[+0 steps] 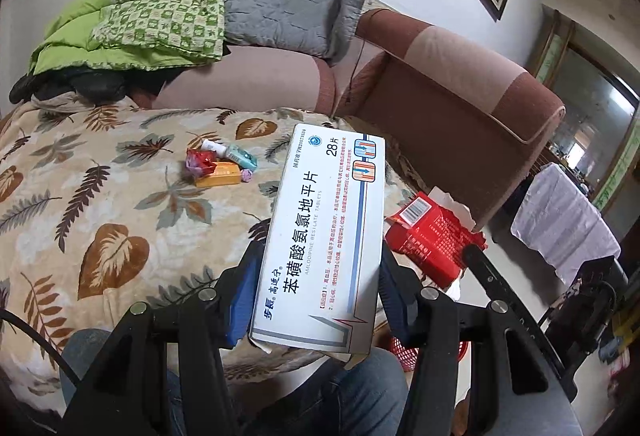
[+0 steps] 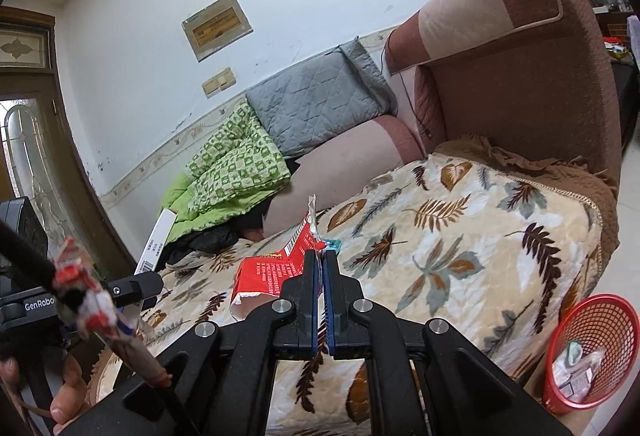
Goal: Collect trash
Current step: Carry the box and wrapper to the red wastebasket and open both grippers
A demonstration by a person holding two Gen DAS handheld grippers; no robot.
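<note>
Over the near edge of the sofa seat, above its leaf-print blanket (image 1: pixel 100 196), both claws are loaded. The left claw (image 1: pixel 316 276) grips a white tablet box (image 1: pixel 328 228) across its width; the right claw (image 2: pixel 321 268) is clenched on the torn edge of a red wrapper (image 2: pixel 276 272), held upright. The red basket (image 2: pixel 592 348) stands on the floor off the seat's right corner, so the right should swing over its rim before letting go, the left after. More litter (image 1: pixel 220 164) waits mid-seat. Both claws point forward, slightly raised, close together.
</note>
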